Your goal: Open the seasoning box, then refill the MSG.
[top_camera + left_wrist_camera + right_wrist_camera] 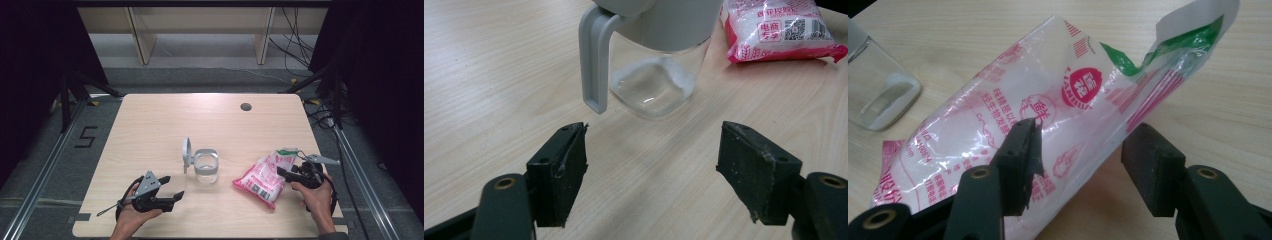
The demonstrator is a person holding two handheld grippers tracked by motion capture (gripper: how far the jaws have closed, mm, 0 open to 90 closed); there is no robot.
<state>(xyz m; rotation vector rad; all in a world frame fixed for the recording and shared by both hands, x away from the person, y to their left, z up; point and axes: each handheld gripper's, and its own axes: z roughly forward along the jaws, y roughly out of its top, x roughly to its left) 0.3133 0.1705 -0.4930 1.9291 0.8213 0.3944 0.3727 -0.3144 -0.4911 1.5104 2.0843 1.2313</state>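
Currently, the left gripper (172, 187) rests on the desk (150, 125) at near left, fingers wide apart and empty, aimed at the lidded glass jar (205, 167) at centre. Right of the jar lies the pink-and-white bag (262, 180). The right gripper (1080, 150) straddles the bag's upper edge, fingers partly open, not pressing it. Risk: the slippery film may slide out of a shallow grip, and the torn top could spill contents.

Both grippers' fingers (559, 175) apart
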